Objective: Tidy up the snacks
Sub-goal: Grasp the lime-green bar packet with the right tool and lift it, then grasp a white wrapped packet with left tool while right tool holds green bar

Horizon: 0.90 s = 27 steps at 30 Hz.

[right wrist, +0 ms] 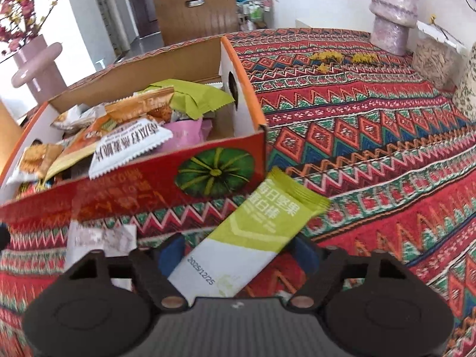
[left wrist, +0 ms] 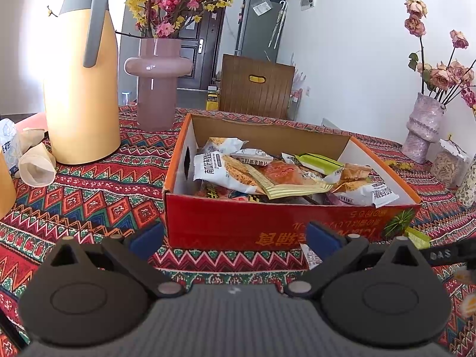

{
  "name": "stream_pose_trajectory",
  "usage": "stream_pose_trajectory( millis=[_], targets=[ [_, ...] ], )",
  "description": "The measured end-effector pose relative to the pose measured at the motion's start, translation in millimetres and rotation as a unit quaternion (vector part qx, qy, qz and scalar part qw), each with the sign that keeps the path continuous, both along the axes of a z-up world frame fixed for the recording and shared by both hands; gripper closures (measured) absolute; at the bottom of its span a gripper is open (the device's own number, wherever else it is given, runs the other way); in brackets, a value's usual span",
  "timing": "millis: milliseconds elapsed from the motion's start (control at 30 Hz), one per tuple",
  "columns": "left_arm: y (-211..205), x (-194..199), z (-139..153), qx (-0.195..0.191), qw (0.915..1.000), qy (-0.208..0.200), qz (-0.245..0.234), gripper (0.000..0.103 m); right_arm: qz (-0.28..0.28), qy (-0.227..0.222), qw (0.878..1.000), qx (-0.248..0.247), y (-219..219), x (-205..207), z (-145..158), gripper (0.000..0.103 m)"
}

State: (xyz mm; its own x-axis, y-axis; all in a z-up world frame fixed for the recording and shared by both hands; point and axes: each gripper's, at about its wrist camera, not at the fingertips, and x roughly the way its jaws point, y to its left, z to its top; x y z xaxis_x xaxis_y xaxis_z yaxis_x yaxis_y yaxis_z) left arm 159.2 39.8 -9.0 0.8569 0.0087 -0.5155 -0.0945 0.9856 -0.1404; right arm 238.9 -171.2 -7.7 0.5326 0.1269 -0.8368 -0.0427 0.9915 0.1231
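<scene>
Gripping nothing, left gripper [left wrist: 235,238] has jaws spread wide, parked just short of the red cardboard box [left wrist: 267,223], pointing at its near long wall. Box sits mid-table on the patterned tablecloth [left wrist: 89,184], top open and heaped with snack packets [left wrist: 276,175], too overlapped to count.

Right gripper [right wrist: 238,253] straddles one green-and-white snack bar [right wrist: 250,235] lying outside the box by its near right corner. The bar's long axis runs diagonally, green end up-right and close to the box's front wall, white dated end toward the camera. Blue pads flank it; contact unclear, so a grip can't be confirmed. One pale wrapper [right wrist: 101,238] lies just left, partly blurred.

Open cloth stretches right of the box. Left side is crowded: one yellow thermos jug [left wrist: 80,89], one pink vase [left wrist: 157,80]. Second vase [right wrist: 392,9] stands far right.
</scene>
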Motion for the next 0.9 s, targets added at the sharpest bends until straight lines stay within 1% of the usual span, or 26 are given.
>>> stream_pose_trajectory(
  millis=[133, 333, 433, 467, 533, 633, 667, 767, 900],
  targets=[
    [0, 1, -2, 0.002, 1.0000, 0.003, 0.001, 0.000, 0.029, -0.013, 0.999, -0.010, -11, -11, 0, 0.045],
    [0, 4, -4, 0.005, 0.9999, 0.009, 0.003, 0.000, 0.073, -0.031, 0.997, -0.010, -26, -23, -2, 0.047],
    [0, 4, -5, 0.007, 0.9999, 0.011, 0.003, 0.000, 0.093, -0.037, 0.994, -0.033, -23, -30, -3, 0.051],
    [0, 5, -5, 0.008, 0.9999, 0.012, 0.003, 0.000, 0.099, -0.041, 0.994, -0.036, -22, -33, -3, 0.053],
    [-1, 6, -6, 0.009, 0.9999, 0.014, 0.002, 0.000, 0.116, -0.052, 0.991, -0.040, -22, -39, -2, 0.068],
    [-1, 8, -9, 0.012, 0.9997, 0.018, 0.004, 0.000, 0.139, -0.087, 0.984, -0.074, -14, -55, -3, 0.070],
    [-1, 8, -9, 0.012, 0.9997, 0.020, 0.001, 0.000, 0.139, -0.094, 0.983, -0.075, -13, -59, -3, 0.070],
    [-4, 10, -10, 0.016, 0.9994, 0.029, -0.006, 0.000, 0.130, -0.115, 0.983, -0.064, -18, -66, -2, 0.071],
    [-14, 11, -9, 0.023, 0.9982, 0.049, -0.025, 0.000, 0.123, -0.137, 0.982, -0.031, -30, -72, -2, 0.071]
  ],
)
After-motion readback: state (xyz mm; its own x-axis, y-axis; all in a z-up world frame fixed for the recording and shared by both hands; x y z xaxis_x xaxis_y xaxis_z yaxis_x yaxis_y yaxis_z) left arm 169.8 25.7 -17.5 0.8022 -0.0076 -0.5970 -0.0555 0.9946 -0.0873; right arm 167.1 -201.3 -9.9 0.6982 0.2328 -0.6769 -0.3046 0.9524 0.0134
